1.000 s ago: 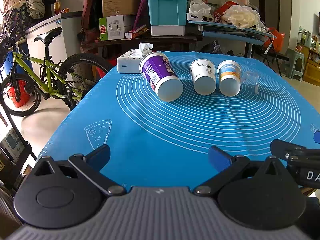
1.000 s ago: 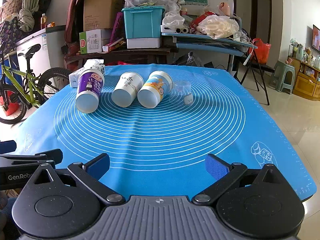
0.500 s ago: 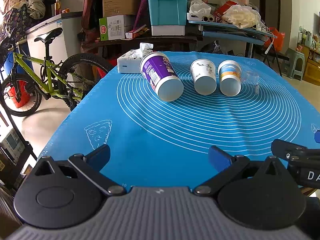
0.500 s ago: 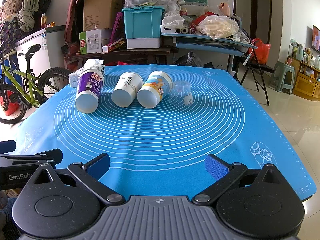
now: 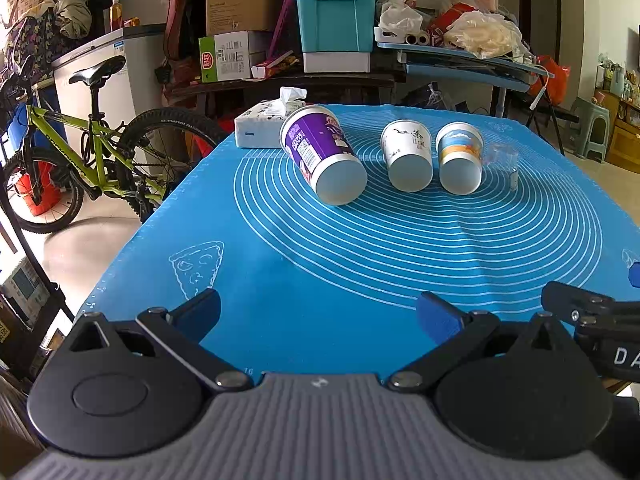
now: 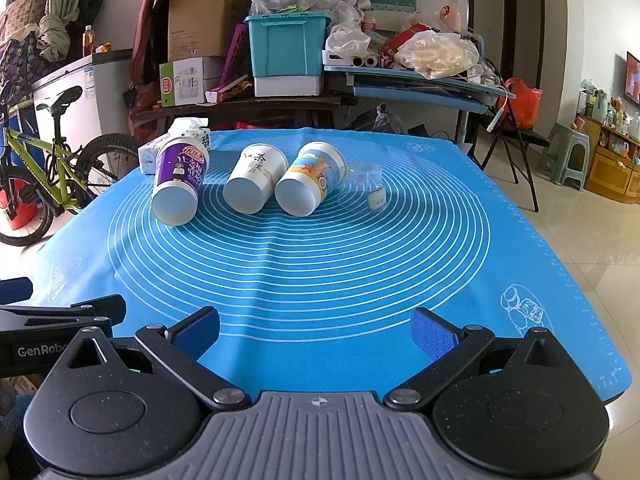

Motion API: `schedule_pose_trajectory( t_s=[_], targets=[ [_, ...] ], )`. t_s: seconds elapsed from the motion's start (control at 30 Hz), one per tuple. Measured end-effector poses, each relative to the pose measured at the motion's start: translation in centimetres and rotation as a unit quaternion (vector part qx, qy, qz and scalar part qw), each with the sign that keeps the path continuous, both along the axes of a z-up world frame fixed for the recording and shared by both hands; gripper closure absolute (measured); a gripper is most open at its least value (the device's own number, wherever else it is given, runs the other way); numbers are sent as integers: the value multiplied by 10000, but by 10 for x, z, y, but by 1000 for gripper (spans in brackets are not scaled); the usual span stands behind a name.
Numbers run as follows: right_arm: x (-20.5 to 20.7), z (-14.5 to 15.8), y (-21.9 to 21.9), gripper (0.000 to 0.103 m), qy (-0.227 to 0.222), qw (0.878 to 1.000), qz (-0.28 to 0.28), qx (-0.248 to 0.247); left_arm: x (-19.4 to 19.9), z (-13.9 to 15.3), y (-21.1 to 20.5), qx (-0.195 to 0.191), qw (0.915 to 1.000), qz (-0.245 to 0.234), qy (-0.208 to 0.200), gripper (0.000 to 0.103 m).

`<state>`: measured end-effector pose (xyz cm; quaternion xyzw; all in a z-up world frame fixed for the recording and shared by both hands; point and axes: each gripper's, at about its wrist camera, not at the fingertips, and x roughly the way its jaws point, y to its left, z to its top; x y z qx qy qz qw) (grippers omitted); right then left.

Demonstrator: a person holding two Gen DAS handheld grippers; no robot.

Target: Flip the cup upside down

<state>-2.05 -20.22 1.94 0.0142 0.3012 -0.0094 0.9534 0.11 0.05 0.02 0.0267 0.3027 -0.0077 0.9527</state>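
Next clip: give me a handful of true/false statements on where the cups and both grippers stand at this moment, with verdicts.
1. The purple cup lies on its side on the blue mat. True.
2. The left gripper is shut on a cup. False: its jaws are open and empty, near the mat's front edge.
3. Three paper cups lie in a row, with the white cup in the middle. True.
4. The right gripper is touching the orange and blue cup. False: it is open and well short of the cups.
5. A tissue box sits behind the purple cup. True.
6. The clear plastic cup stands left of the purple cup. False: it lies at the right end of the row.
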Motion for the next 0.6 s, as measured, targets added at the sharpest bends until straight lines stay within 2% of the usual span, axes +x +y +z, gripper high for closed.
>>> schedule_pose_trajectory(
  t_s=[0.23,0.37,0.5,0.6],
  targets=[
    [7,6,-9,0,122,9996,119,231,7,7,3,-201,9998,22,7,0],
    [16,21,-22,0,-25,9994,114,319,21,25,2,-213,9996,77,-160,1],
    [29,33,-37,0,-209,9995,10,222,47,43,-5,-140,9993,83,-326,0],
    [40,37,-50,0,-240,9993,-39,294,75,47,-11,-124,9996,113,-230,0]
  ],
)
